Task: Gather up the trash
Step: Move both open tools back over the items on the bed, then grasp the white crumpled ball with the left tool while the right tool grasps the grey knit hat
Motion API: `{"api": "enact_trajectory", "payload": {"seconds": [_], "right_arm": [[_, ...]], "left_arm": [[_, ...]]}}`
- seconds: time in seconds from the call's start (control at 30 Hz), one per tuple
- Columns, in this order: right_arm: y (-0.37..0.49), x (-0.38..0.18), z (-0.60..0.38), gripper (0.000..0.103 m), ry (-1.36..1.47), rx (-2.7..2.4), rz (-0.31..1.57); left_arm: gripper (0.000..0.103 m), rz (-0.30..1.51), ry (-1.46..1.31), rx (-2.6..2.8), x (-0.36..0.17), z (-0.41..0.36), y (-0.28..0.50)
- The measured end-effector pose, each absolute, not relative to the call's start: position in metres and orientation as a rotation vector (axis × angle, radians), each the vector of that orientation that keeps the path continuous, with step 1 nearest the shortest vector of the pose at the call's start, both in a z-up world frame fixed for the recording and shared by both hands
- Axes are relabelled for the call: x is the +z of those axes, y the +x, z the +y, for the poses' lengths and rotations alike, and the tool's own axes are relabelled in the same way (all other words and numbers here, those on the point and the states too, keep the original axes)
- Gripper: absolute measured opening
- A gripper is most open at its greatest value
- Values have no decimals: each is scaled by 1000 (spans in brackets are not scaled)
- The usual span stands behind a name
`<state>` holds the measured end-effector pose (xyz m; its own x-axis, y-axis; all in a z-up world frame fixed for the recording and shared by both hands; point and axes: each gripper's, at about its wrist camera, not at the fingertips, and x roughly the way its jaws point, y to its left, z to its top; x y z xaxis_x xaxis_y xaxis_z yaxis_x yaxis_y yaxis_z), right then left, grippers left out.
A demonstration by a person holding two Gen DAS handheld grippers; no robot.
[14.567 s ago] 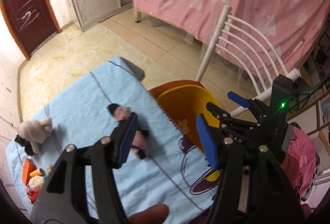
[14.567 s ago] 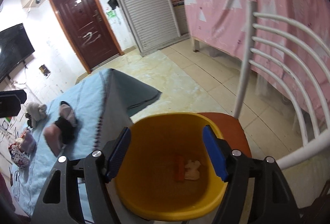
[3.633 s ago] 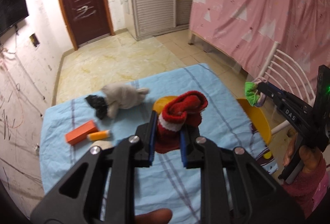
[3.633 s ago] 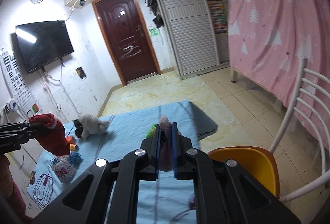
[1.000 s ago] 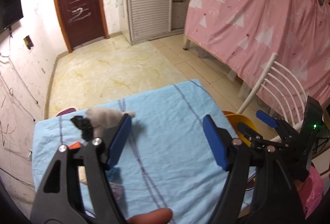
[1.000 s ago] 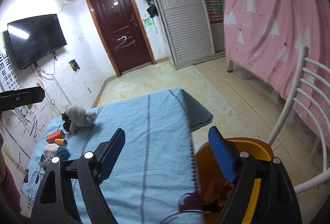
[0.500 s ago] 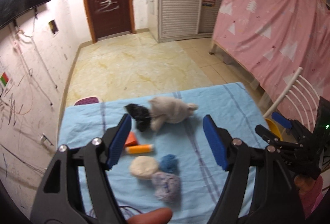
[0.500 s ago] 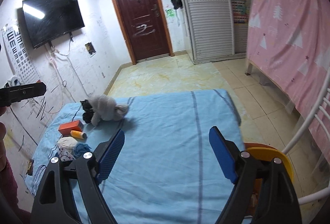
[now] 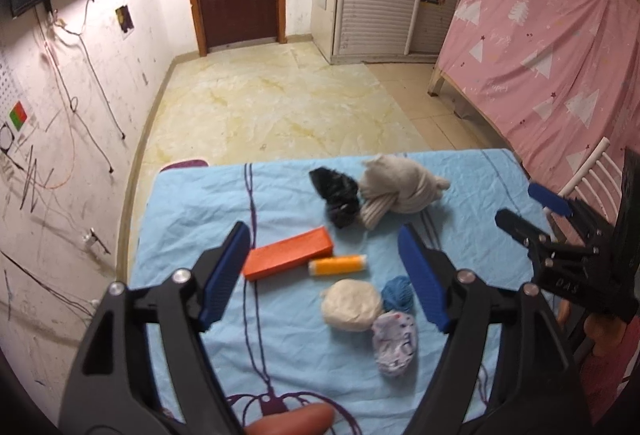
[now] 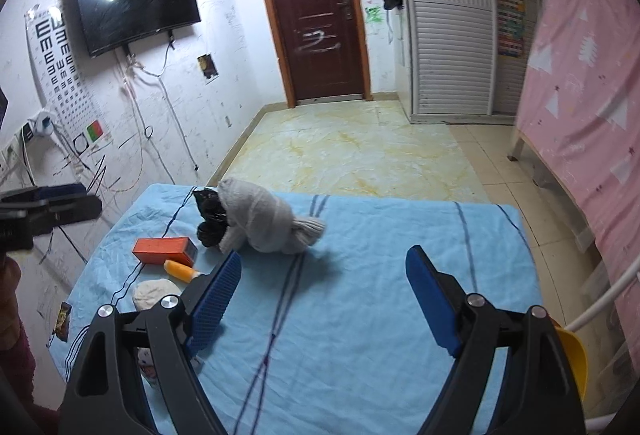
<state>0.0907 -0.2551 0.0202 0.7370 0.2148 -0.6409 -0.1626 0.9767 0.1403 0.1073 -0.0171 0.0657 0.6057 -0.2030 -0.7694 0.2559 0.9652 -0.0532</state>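
Left wrist view: the left hand-held gripper [image 9: 324, 267] is hanging over a bench covered in a blue cloth [image 9: 280, 347], its blue jaws widening with nothing pinched between them. It is aiming down at a cluster of loose items, likely to choose the next piece of trash: an orange box [image 9: 289, 254], an orange spool [image 9: 338, 265], a cream ball [image 9: 351, 305], a blue yarn ball [image 9: 396, 293] and a patterned bundle [image 9: 394, 343]. Farther back, a grey sock bundle [image 9: 400, 195] is lying against a black crumpled item [image 9: 336, 201]. The right hand-held gripper [image 9: 532, 211] is showing at the right edge.

Right wrist view: the right hand-held gripper [image 10: 324, 299] is hovering over bare cloth, jaws spread wide and empty. A yellow bin [image 10: 574, 355], probably where trash goes, is peeking in at the lower right.
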Motion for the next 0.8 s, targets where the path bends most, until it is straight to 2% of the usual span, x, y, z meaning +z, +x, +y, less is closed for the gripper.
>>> {"api": "enact_trajectory", "payload": {"seconds": [0.57,0.8], "right_arm": [[142,16,-211,78,23,340,748],[166,-2,-201,78,14,375,802]], "left_arm": [[73,1070,-47,-302,3,-6,117],[73,1124,-56,-303,-17,-11,122]]}}
